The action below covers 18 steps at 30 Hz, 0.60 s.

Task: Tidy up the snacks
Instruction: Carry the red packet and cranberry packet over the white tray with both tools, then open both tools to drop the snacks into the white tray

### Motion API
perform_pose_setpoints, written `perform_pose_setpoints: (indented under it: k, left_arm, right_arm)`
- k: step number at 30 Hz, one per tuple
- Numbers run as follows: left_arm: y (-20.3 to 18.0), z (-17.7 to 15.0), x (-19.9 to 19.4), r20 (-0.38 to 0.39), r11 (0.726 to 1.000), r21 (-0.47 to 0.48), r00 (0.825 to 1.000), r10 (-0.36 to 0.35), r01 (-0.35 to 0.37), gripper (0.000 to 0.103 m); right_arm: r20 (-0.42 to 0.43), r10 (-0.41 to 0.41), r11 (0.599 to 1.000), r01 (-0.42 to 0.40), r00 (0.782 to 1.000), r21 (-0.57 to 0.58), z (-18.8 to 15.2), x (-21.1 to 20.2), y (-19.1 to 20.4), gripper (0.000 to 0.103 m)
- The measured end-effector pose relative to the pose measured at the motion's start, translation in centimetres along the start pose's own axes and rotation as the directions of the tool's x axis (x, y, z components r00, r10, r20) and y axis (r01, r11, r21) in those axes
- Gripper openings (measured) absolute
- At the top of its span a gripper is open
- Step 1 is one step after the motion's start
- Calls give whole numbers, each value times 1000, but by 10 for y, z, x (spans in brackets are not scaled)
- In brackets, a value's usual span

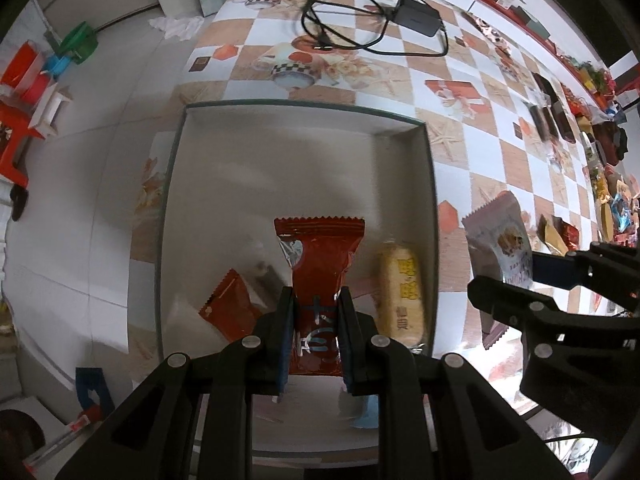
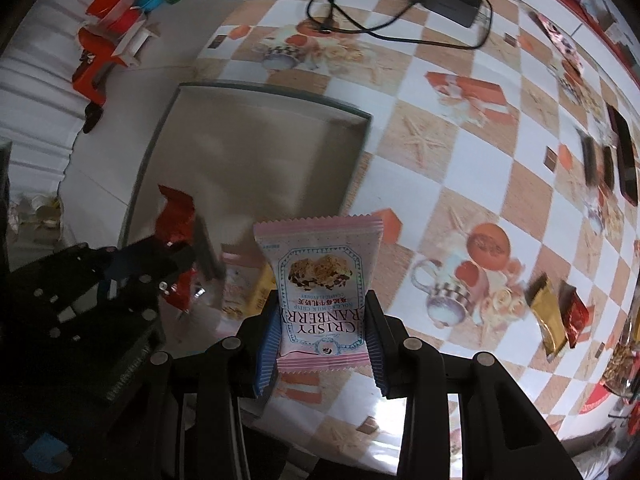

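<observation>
My left gripper (image 1: 316, 304) is shut on a red snack packet (image 1: 320, 268) and holds it over the near part of the shallow grey box (image 1: 304, 108). In the box lie an orange packet (image 1: 232, 308) and a yellow wrapped cake (image 1: 402, 292). My right gripper (image 2: 322, 320) is shut on a pink cranberry crisp packet (image 2: 320, 284), just right of the box (image 2: 256, 92). That packet and the right gripper (image 1: 532, 280) show at the right of the left wrist view. The left gripper with its red packet (image 2: 176, 220) shows at the left of the right wrist view.
A black power adapter with cables (image 1: 418, 16) lies at the far end of the checkered table (image 2: 460, 152). Gold and red packets (image 2: 558, 316) lie to the right, with more snacks (image 1: 548, 120) along the far right edge. Red and green items (image 1: 36, 76) sit on the floor at left.
</observation>
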<state>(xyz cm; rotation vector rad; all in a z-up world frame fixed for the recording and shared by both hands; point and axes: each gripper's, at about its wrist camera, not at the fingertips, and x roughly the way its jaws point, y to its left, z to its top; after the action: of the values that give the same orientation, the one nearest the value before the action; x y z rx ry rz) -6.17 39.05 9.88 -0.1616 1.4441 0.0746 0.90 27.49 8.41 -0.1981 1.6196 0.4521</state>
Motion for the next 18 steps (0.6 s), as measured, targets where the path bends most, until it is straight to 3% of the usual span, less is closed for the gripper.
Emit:
perform_pose_setpoints:
  k: [18]
  left_arm:
    - [19, -2, 25, -59, 999, -36, 998, -1, -1, 22]
  right_arm:
    - [-77, 45, 999, -46, 996, -15, 31, 33, 29, 41]
